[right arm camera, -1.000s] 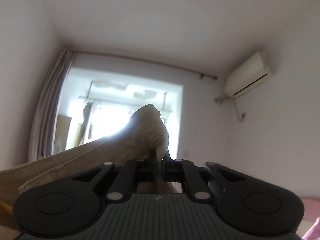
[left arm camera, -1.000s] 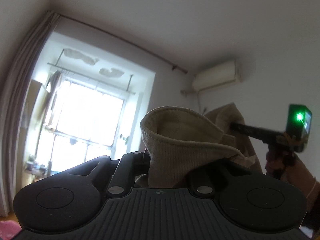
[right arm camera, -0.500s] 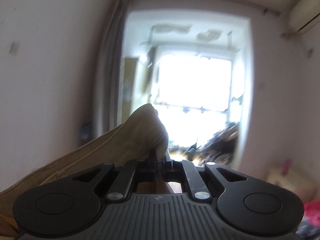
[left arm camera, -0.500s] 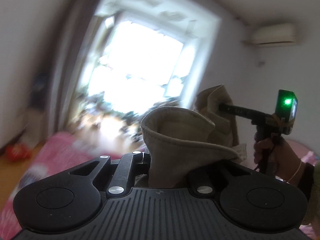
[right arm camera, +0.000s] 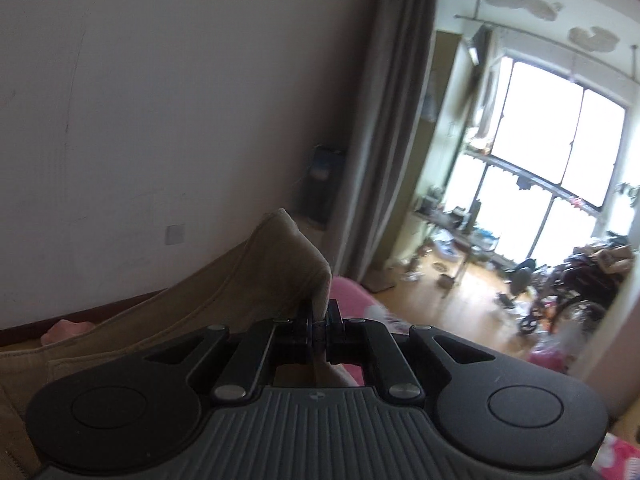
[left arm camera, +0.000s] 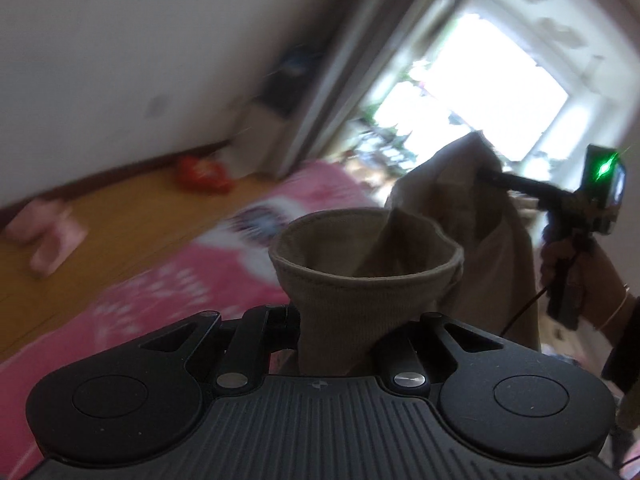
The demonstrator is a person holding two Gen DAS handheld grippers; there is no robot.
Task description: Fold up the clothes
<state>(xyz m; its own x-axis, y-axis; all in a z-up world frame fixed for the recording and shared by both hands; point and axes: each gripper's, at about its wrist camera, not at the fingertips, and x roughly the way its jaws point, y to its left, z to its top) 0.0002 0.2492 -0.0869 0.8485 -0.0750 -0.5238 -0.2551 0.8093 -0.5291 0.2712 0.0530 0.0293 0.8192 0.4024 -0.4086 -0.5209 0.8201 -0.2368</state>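
My left claw (left arm camera: 340,320) and right claw (right arm camera: 318,322) each pinch a hemmed edge of the tan garment (left arm camera: 368,280), hanging above the pink bed (left arm camera: 180,280). Soft, light, limp; grip hems.

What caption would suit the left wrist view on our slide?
Left gripper shut on tan garment, right gripper pinching its far corner, above a pink bed.

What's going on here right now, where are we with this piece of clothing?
A person holds a tan garment up between two handheld grippers. The left gripper is shut on one bunched edge, the right gripper on another. The cloth hangs above a pink bedspread, not yet laid flat or folded.
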